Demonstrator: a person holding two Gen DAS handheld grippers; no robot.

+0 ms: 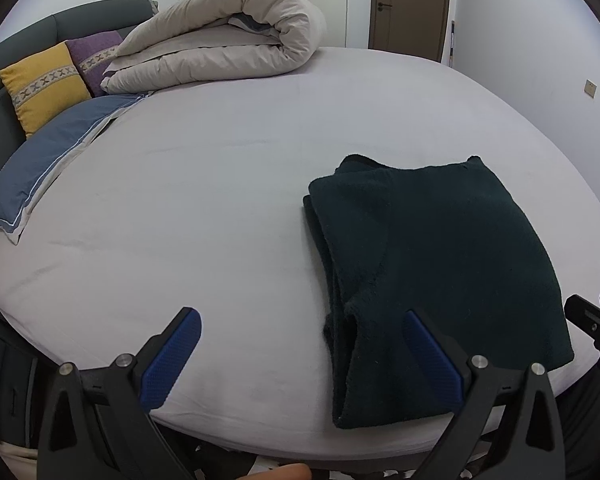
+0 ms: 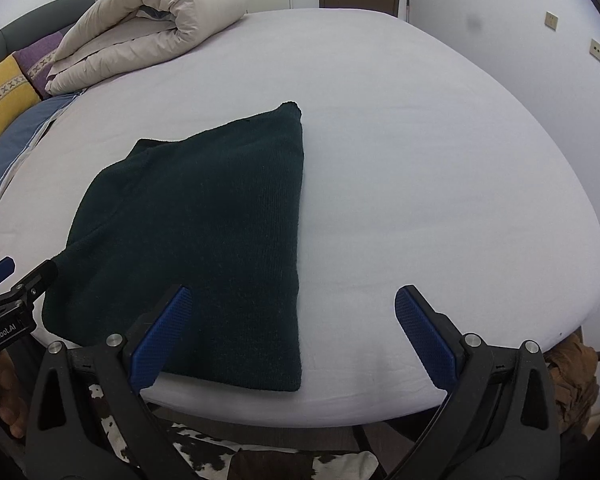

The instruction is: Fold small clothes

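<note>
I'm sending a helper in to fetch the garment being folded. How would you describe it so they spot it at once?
Start at the big bed with the pale grey sheet; bedding and cushions are piled at its far end. On the near edge lies the dark green knitted garment, folded flat into a rough rectangle. It is the only dark item on the sheet, well apart from the rolled beige duvet.

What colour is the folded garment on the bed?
Very dark green, almost black, plain knit with no pattern: the folded garment shows best in the right wrist view.
</note>
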